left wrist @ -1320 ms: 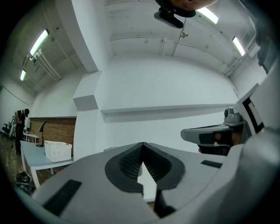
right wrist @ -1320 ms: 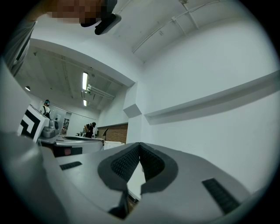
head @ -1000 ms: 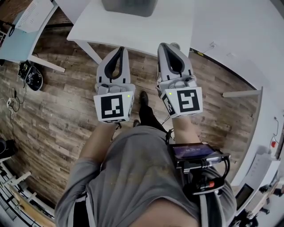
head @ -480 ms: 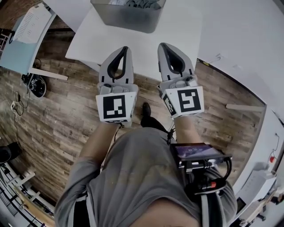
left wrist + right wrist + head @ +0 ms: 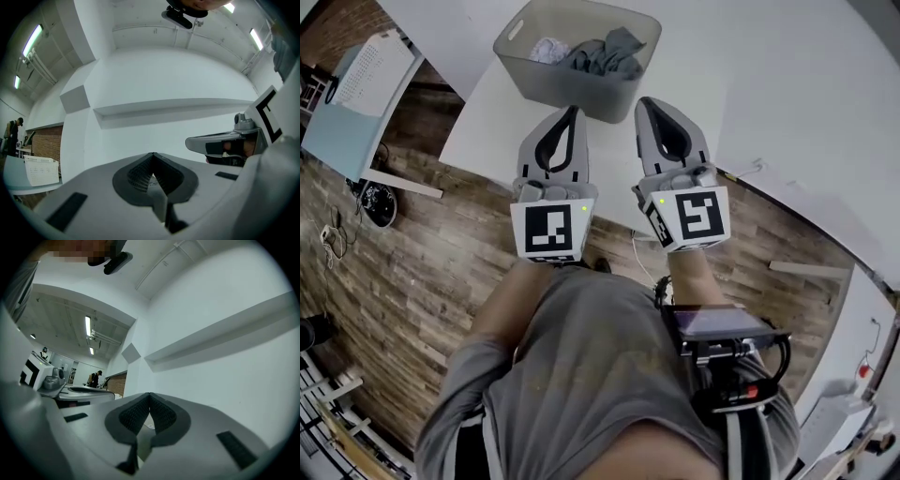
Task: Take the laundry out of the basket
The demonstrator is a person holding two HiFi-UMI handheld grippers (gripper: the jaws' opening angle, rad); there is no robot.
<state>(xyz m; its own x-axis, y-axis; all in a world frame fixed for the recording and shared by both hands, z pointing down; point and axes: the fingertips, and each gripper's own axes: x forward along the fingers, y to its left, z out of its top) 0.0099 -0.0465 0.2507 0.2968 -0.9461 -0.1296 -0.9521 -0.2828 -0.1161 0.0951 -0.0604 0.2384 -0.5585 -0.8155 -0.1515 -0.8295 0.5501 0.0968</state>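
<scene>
A wood-plank floor (image 5: pixel 403 272) runs beneath a white table (image 5: pixel 478 127), with a pale blue desk (image 5: pixel 342 122) off to the left. The white wall (image 5: pixel 164 75) carries a long ledge (image 5: pixel 178 107). A brick wall section (image 5: pixel 44 140) shows beyond, under ceiling strip lights (image 5: pixel 33 41).

Basket (image 5: pixel 572 92) with laundry (image 5: pixel 602 58) now fully in view. Left gripper (image 5: pixel 572 112) and right gripper (image 5: pixel 647 103) have advanced over the table (image 5: pixel 483 127), up close to it.

The basket (image 5: pixel 581 94) sits open-topped on the white surface (image 5: pixel 485 124), free from above; its near wall blocks a level approach. Bare surface lies either side.
</scene>
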